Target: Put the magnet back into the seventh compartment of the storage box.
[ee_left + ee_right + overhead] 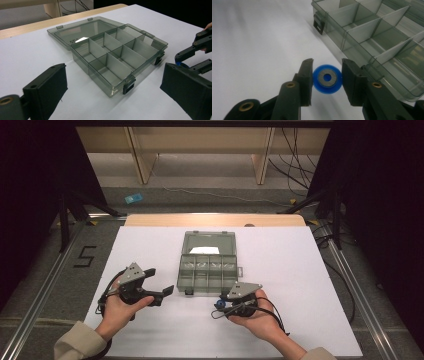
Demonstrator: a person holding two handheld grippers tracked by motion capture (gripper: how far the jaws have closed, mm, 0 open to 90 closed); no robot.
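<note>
At the near left of the white table (150, 340), the left gripper (161, 282) is held in the person's left hand (117, 312); its jaws are spread wide, as is seen in the left gripper view, where the two black pads (46, 93) stand far apart at either edge and nothing is held between them; the pads are kept just above the bare table surface. At the middle of the table a smoke-grey plastic compartment box (207, 270) is laid open, its lid (209, 242) folded flat toward the far side; the tray is divided by upright partitions into several cells, all of them seen bare in the left gripper view; two black latches (128, 88) are set on its near wall. Just near and right of the box's near right corner, the right gripper (218, 304) is held in the right hand (257, 317); in the right gripper view its jaws are drawn partly together on a small blue round disc (327, 79) with a grey ring at its centre; both pads are pressed against the disc's rim, and the disc is carried clear of the table, just beside the box's near wall and outside every cell.
</note>
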